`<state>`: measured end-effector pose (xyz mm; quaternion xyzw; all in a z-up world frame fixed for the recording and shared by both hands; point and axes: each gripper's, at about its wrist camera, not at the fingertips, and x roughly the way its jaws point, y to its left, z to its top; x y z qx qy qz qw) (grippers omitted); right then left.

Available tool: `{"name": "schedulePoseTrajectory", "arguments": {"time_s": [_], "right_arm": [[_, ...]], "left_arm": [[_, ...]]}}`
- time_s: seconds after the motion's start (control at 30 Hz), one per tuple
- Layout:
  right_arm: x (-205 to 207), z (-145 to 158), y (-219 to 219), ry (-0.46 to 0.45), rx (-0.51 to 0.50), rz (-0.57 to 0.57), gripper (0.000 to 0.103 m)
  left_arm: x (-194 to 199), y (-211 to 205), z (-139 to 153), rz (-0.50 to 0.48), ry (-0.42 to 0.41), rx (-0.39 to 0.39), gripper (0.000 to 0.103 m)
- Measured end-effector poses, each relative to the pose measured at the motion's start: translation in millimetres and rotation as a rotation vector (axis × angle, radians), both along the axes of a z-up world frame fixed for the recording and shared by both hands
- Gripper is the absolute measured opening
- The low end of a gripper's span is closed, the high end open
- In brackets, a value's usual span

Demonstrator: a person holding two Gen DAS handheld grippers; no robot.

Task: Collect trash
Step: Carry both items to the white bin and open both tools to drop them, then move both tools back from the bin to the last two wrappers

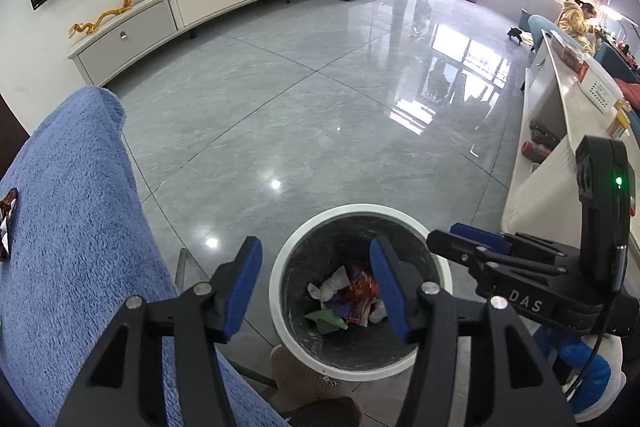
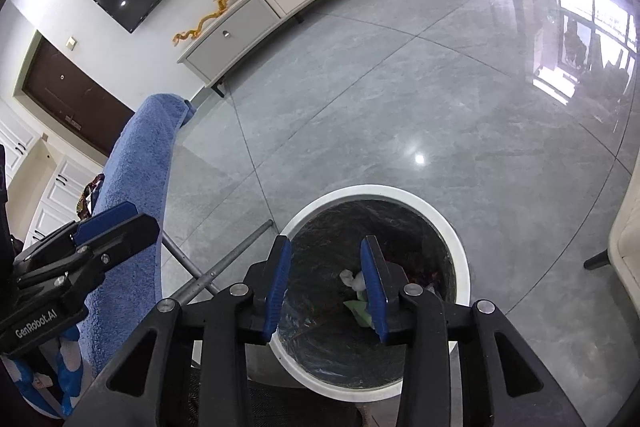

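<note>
Left wrist view: left gripper (image 1: 316,287) up over the trash bin (image 1: 402,367), fingers spread wide, nothing between them. Bin straight below on the grey floor (image 1: 320,115), with scraps of trash (image 1: 346,303) piled at its bottom. One more wrapper (image 1: 8,223) off to the left on the blue blanket (image 1: 80,207) — nearer the left gripper, probably the next thing to fetch, up and away from the fingers. Right gripper (image 2: 326,283) over the bin too, tipped down, fingers partly apart — holding nothing.
</note>
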<state>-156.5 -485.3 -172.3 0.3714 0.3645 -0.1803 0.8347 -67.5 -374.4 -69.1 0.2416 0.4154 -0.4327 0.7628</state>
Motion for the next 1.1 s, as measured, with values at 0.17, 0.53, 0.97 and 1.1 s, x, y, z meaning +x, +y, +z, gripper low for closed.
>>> {"name": "schedulePoseTrajectory", "arguments": {"time_s": [0.17,0.53,0.97,1.1], "right_arm": [[-8,10,3,-0.01,-0.014,-0.015,0.037],[-17,50,24,-0.051,-0.076,-0.021,0.045],[-1,111,81,-0.102,-0.18,0.064,0.049],[9,132,105,-0.114,-0.22,0.115,0.05]], "left_arm": [[-4,14,13,0.004,-0.013,-0.024,0.055],[-2,73,51,0.101,-0.091,-0.099,0.056],[5,179,104,0.275,-0.203,-0.247,0.079],[12,215,116,0.344,-0.221,-0.288,0.08]]}}
